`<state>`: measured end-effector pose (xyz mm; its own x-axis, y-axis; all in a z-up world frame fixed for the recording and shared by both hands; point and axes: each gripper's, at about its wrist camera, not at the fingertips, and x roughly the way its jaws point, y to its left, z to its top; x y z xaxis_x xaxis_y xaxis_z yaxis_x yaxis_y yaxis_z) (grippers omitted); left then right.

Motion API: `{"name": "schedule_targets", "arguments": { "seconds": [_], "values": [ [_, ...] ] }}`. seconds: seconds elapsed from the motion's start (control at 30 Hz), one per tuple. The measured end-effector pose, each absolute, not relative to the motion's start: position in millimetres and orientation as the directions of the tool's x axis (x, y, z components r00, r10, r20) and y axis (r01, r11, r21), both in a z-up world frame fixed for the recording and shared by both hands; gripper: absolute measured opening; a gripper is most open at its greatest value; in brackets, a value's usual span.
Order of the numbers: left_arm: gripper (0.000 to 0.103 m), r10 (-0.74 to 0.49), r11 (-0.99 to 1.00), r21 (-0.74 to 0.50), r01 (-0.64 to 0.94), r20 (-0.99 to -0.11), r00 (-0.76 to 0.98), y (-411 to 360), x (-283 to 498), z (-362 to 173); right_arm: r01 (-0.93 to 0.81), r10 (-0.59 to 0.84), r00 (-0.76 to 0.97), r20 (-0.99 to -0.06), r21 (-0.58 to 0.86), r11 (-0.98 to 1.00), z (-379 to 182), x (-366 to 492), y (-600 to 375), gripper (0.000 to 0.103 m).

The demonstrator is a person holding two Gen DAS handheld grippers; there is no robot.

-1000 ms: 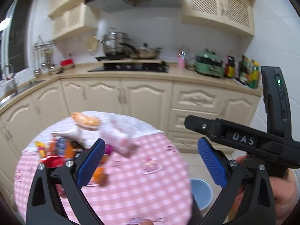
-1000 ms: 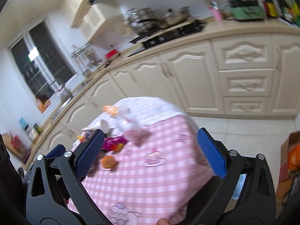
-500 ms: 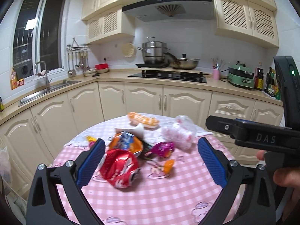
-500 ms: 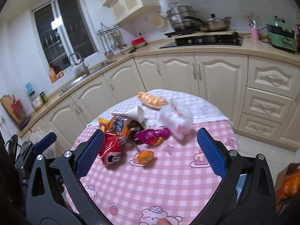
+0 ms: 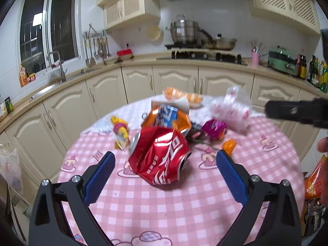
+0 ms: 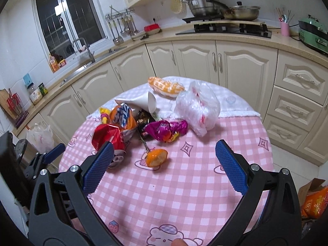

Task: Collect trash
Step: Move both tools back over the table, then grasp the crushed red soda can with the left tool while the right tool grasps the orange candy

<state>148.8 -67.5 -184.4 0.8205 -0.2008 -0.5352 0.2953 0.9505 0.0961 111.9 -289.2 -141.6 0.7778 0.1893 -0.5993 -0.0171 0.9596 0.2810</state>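
Lying mid-frame on the pink checked table (image 5: 164,215), a crushed red can (image 5: 160,155) sits just ahead of the left gripper (image 5: 165,169), fingers spread; the right gripper (image 6: 164,166), likewise apart, faces an orange peel (image 6: 156,157); wrappers (image 6: 166,130) heap behind.

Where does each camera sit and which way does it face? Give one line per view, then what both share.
Left wrist: on the left gripper, looking forward over the pink checked table at the crushed red can; its blue fingers show, open.
Right wrist: on the right gripper, looking across the table toward the orange piece; its open fingers show, with the left gripper at the left edge.
Shared: red can, purple wrapper, white plastic bag, stove.
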Motion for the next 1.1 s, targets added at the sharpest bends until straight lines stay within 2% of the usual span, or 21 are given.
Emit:
{"name": "schedule_targets", "arguments": {
  "seconds": [0.2, 0.33, 0.37, 0.43, 0.6, 0.63, 0.67, 0.8, 0.83, 0.9, 0.93, 0.97, 1.0, 1.1],
  "values": [
    [0.094, -0.166, 0.946, 0.126, 0.299, -0.605, 0.779, -74.7, 175.8, -211.6, -0.003, 0.185, 0.748, -0.637, 0.276, 0.961, -158.4, 122.9, -290.4, 0.097],
    [0.078, -0.162, 0.938, 0.142, 0.317, -0.628, 0.761, -78.6, 186.7, -213.9, -0.002, 0.194, 0.721, -0.665, 0.277, 0.961, -171.8, 133.7, -288.1, 0.097],
    [0.066, -0.168, 0.934, 0.135, 0.331, -0.65, 0.741, -79.7, 191.3, -217.5, -0.003, 0.197, 0.716, -0.67, 0.279, 0.96, -174.3, 135.9, -286.8, 0.097],
    [0.051, -0.193, 0.928, 0.097, 0.359, -0.701, 0.687, -80.1, 200.3, -225.2, -0.002, 0.199, 0.708, -0.678, 0.28, 0.96, -178.3, 138.9, -285.1, 0.097],
    [0.039, -0.223, 0.925, 0.073, 0.374, -0.693, 0.686, -74.4, 200.6, -223.8, -0.004, 0.205, 0.69, -0.694, 0.28, 0.96, -187.6, 148.6, -281.0, 0.097],
    [0.028, -0.231, 0.922, 0.072, 0.381, -0.686, 0.69, -74.1, 198.7, -222.8, -0.004, 0.208, 0.686, -0.697, 0.282, 0.959, -189.6, 151.2, -280.0, 0.097],
    [0.024, -0.239, 0.92, 0.07, 0.387, -0.68, 0.693, -73.9, 196.9, -221.3, -0.005, 0.21, 0.683, -0.7, 0.282, 0.959, -191.4, 153.0, -279.1, 0.097],
    [0.023, -0.272, 0.923, 0.02, 0.385, -0.675, 0.686, -66.9, 194.3, -219.3, -0.021, 0.223, 0.655, -0.722, 0.278, 0.96, -203.7, 165.7, -269.4, 0.097],
    [0.023, -0.275, 0.924, 0.014, 0.382, -0.671, 0.689, -65.3, 192.6, -218.0, -0.031, 0.229, 0.647, -0.727, 0.275, 0.961, -206.7, 169.6, -265.6, 0.094],
    [0.023, -0.298, 0.924, -0.02, 0.382, -0.662, 0.688, -60.4, 190.3, -214.9, -0.05, 0.233, 0.628, -0.742, 0.26, 0.964, -213.1, 177.0, -256.6, 0.082],
    [0.023, -0.307, 0.925, -0.034, 0.379, -0.657, 0.689, -57.8, 188.6, -213.0, -0.055, 0.23, 0.621, -0.749, 0.251, 0.967, -215.8, 179.9, -253.4, 0.067],
    [0.023, -0.311, 0.925, -0.041, 0.377, -0.653, 0.691, -55.9, 187.0, -211.5, -0.061, 0.223, 0.609, -0.761, 0.236, 0.97, -219.7, 183.9, -249.2, 0.042],
    [0.023, -0.315, 0.926, -0.049, 0.375, -0.646, 0.695, -53.4, 184.5, -208.8, -0.067, 0.228, 0.596, -0.77, 0.235, 0.97, -223.1, 186.2, -246.8, 0.036],
    [0.023, -0.328, 0.927, -0.066, 0.37, -0.626, 0.708, -46.5, 177.5, -200.7, -0.078, 0.235, 0.609, -0.758, 0.237, 0.968, -221.7, 180.6, -244.8, 0.035]
  ]
}}
